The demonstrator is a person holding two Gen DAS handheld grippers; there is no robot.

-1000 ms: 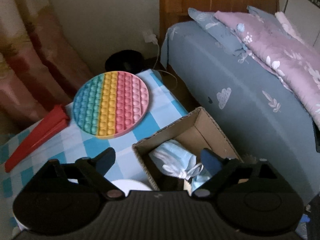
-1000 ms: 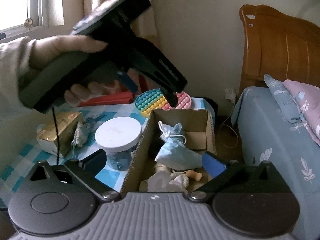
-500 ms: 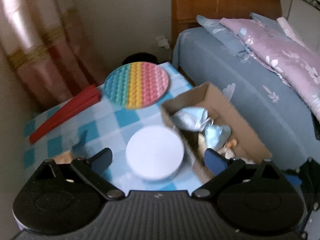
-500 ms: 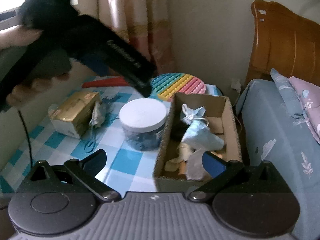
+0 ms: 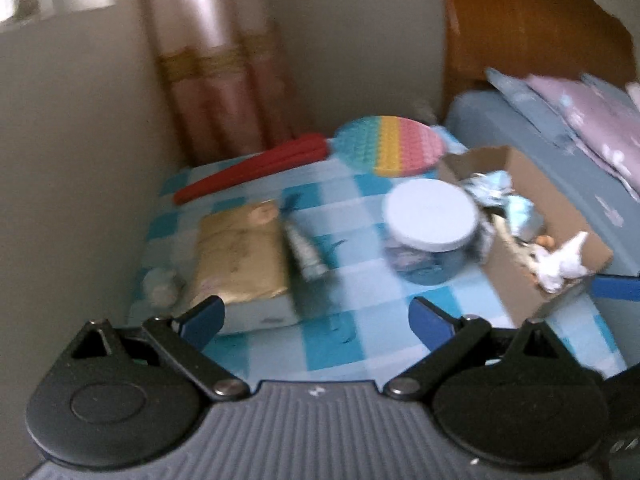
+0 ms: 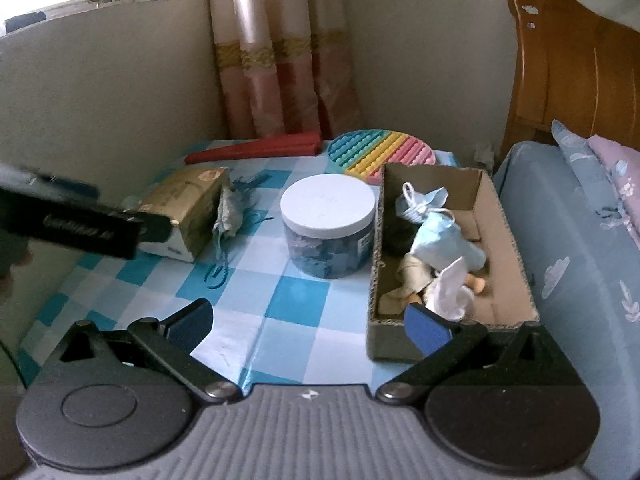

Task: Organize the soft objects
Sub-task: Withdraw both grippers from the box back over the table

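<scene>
Blue-checked tablecloth (image 6: 304,312), rainbow-striped pop mat (image 6: 380,150).

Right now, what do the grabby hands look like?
Each gripper, left and right, has a ribbed grey body, two round black discs, black link arms with silver pins, and blue pads on its fingers. White lettering runs along the left one's black side.

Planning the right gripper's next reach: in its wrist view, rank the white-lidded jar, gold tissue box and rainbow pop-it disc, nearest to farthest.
From the right gripper:
1. White-lidded clear plastic jar, centre, just ahead.
2. Gold tissue box, farther, to the left.
3. Round rainbow pop-it disc, at the table's far edge, beyond the jar.
</scene>
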